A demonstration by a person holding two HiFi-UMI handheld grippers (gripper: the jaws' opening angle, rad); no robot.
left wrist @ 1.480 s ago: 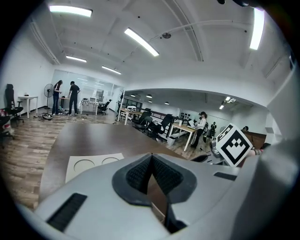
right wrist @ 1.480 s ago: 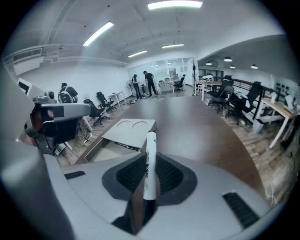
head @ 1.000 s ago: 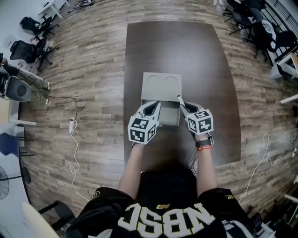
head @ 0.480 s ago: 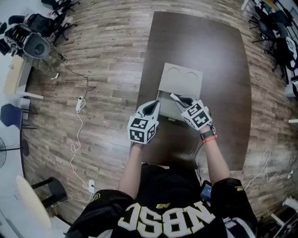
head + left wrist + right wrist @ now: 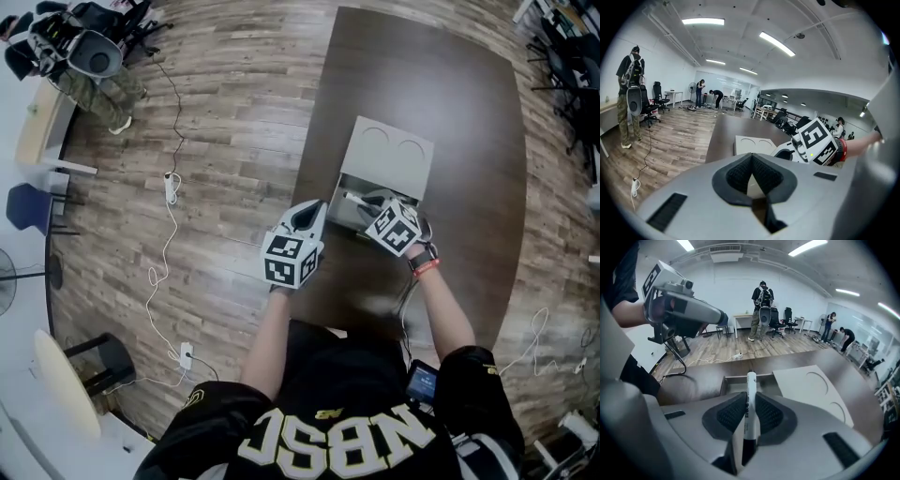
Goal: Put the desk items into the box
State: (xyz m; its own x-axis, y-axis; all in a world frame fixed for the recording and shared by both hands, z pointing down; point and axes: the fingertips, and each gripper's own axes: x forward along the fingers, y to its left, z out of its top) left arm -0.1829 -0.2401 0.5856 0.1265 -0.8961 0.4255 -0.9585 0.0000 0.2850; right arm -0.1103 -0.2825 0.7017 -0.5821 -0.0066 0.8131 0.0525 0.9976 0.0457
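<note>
A grey box (image 5: 349, 216) stands open on the dark brown table (image 5: 469, 112), with its lid (image 5: 394, 150), which has two round dents, lying flat behind it. My right gripper (image 5: 373, 202) is shut on a white marker (image 5: 353, 198) with a black cap. The marker (image 5: 750, 397) sticks out past the pads and points at the open box (image 5: 738, 383), tilted down over its front edge. My left gripper (image 5: 316, 212) hangs just left of the box's front corner. Its pads (image 5: 740, 176) meet at the tip with nothing between them.
A white cable and power strip (image 5: 172, 187) lie on the wood floor left of the table. Office chairs (image 5: 89, 47) and a standing person (image 5: 629, 98) are further left. More people (image 5: 708, 93) and desks are at the room's far end.
The right gripper has rolled and dipped toward the box, so the marker now points across the opening. The left gripper has drifted to the box's front left corner. The head view has swung left.
</note>
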